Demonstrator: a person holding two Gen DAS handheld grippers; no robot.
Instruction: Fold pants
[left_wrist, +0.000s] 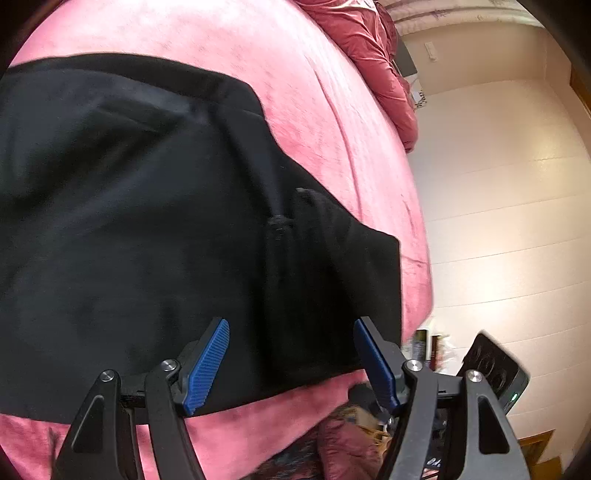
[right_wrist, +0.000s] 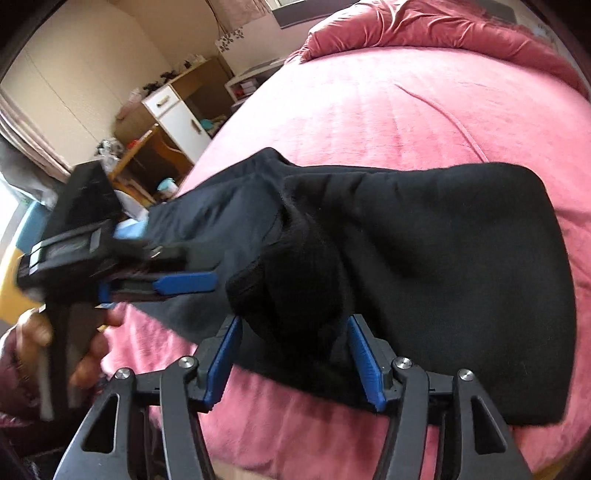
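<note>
1. Covering most of both views, a bed (right_wrist: 424, 122) carries a pink plush blanket (left_wrist: 295, 74), with a crumpled red quilt (right_wrist: 424, 26) at its far end.
2. Black pants (right_wrist: 443, 258) lie folded on the blanket near the bed's edge; one portion is bunched and raised.
3. Left gripper (left_wrist: 291, 365) hovers over the pants' near hem, blue pads (left_wrist: 207, 365) apart, nothing between them.
4. Right gripper (right_wrist: 295, 358) stands with pads spread; the bunched fabric sits in the gap, contact uncertain.
5. White cabinet (right_wrist: 177, 114) stands beside the bed.
</note>
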